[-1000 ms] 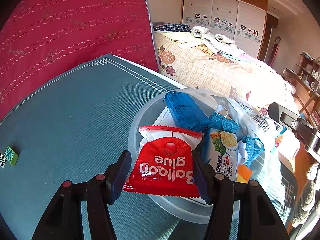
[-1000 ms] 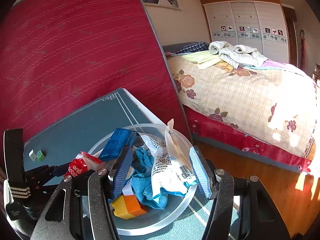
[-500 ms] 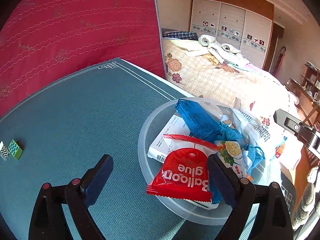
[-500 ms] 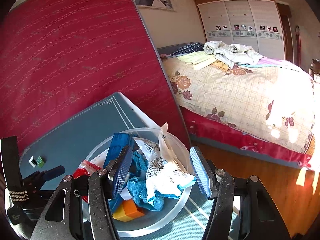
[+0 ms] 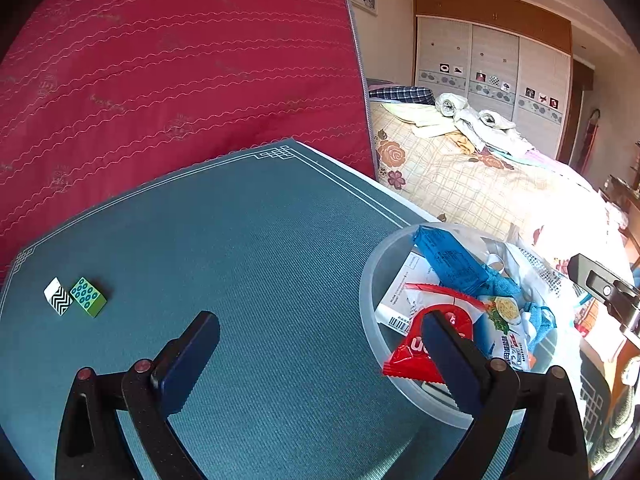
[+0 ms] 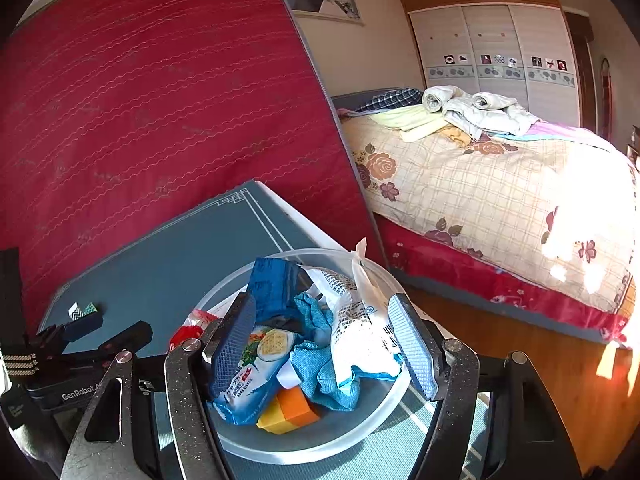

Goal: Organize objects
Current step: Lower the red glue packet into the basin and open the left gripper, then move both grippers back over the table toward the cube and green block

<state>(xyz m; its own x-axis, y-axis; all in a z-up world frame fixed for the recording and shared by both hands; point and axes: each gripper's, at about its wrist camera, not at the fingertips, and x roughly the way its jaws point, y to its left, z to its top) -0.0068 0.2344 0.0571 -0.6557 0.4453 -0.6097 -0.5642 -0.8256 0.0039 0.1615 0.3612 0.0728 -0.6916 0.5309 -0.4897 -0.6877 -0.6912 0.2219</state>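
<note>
A clear plastic bowl (image 5: 370,280) on the teal mat holds a red Balloon glue packet (image 5: 404,358), a blue packet (image 5: 448,264), a cracker packet (image 6: 256,372), a blue cloth (image 6: 320,372), a white printed bag (image 6: 360,332) and an orange-yellow block (image 6: 290,408). My left gripper (image 5: 320,344) hangs over the mat left of the bowl, jaws opening wide and holding nothing. Its right finger stands in front of the red packet, which lies over the bowl's near rim. My right gripper (image 6: 324,340) hovers over the bowl, jaws opening. The white bag and cloth sit loose between them.
Two small patterned tiles (image 5: 76,298) lie at the mat's left side. A red mattress (image 5: 180,80) leans behind the table. Past the table's right edge are a bed (image 6: 500,184) with folded laundry and a wooden floor (image 6: 560,380).
The left gripper let go of the red packet, opened wide and drew back to the left; the packet stays on the bowl's rim. The right jaws widened off the white bag.
</note>
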